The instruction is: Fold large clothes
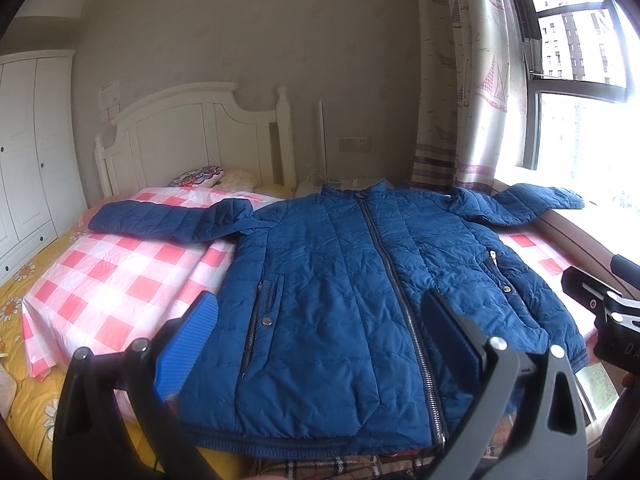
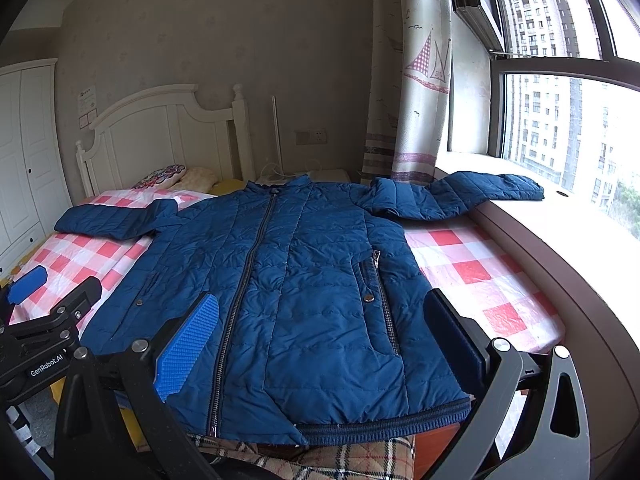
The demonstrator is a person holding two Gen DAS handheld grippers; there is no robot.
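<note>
Folding has not begun: the jacket (image 2: 288, 280) lies flat, zipped, both sleeves out; left claw (image 1: 320, 344) and right claw (image 2: 324, 344) hover wide apart above its hem, so the next move likely calls for gripping 1 sleeve.

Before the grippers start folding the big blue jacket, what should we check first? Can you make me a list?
1. Jacket lies flat, front up, on the checked sheet: ok.
2. Zipper closed all the way: ok.
3. Both sleeves spread out: ok, but the right sleeve lies over the windowsill.
4. Left gripper open and holding nothing: ok.
5. Right gripper open and holding nothing: ok.
6. Nothing lying on top of the jacket: ok.
</note>
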